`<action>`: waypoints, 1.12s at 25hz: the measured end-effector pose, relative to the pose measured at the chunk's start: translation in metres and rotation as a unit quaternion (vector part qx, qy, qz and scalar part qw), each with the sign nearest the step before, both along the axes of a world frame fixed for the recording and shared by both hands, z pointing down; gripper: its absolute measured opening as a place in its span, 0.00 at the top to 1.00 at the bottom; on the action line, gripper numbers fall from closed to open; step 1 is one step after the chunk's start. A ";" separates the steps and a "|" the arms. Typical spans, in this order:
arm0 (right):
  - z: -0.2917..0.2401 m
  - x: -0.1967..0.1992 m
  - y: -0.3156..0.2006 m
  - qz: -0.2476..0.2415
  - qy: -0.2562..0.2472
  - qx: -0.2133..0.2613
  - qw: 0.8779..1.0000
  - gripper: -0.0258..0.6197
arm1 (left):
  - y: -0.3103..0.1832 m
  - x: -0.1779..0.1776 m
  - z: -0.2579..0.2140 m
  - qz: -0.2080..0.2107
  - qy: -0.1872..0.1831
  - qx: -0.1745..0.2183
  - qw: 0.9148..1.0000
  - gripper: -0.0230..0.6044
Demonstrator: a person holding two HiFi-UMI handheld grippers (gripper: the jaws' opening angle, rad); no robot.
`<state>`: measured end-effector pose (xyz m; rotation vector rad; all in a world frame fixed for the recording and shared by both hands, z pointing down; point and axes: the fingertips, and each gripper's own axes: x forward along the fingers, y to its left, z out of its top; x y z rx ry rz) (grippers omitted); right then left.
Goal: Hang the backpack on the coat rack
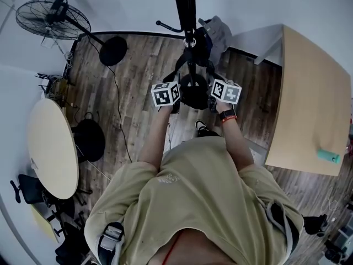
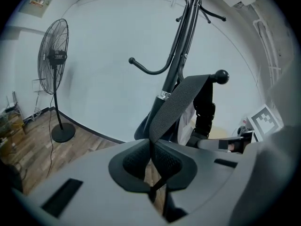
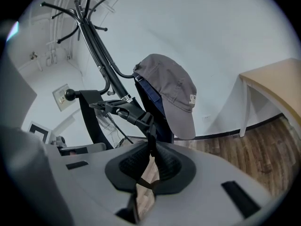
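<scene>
The black coat rack [image 1: 186, 10] stands straight ahead of me. A wide grey backpack strap [image 2: 178, 102] is draped over a ball-tipped hook [image 2: 221, 76], and my left gripper [image 2: 151, 157] is shut on that strap below the hook. My right gripper [image 3: 150, 161] is shut on a thin black strap with a plastic buckle [image 3: 134, 116]. The backpack's dark blue body [image 3: 153, 102] hangs against the pole [image 3: 101, 55], partly hidden by a grey cap [image 3: 175, 91]. In the head view the left gripper [image 1: 165, 95] and right gripper [image 1: 226, 91] flank the pole.
A standing fan [image 2: 55, 55] is at the left by the wall, its round base [image 1: 113, 51] on the wood floor. A light wooden table [image 1: 311, 104] is at the right and a round table [image 1: 52, 148] at the left. A cable [image 1: 118, 109] runs across the floor.
</scene>
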<state>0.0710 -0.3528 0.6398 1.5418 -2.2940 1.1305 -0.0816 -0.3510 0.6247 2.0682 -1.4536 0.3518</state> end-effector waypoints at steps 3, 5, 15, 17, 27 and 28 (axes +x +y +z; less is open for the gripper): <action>0.007 -0.007 0.003 -0.015 0.011 0.005 1.000 0.89 | 0.002 0.013 0.006 0.021 0.002 -0.001 1.000 0.92; 0.013 -0.014 0.004 -0.026 0.023 0.013 0.999 0.88 | 0.003 0.021 0.009 0.037 -0.003 0.001 0.999 0.92; 0.025 -0.035 0.011 -0.049 0.016 0.023 0.998 0.88 | 0.006 0.039 0.017 0.057 0.007 -0.002 0.998 0.92; 0.025 -0.036 0.011 -0.050 0.015 0.025 0.998 0.88 | 0.005 0.041 0.017 0.058 0.003 -0.001 0.998 0.92; 0.002 -0.028 0.021 -0.054 0.012 0.039 0.998 0.83 | 0.020 0.037 -0.001 0.045 -0.001 0.029 0.999 0.85; -0.001 -0.027 0.023 -0.052 0.011 0.043 0.998 0.83 | 0.022 0.037 -0.003 0.046 -0.001 0.032 0.998 0.85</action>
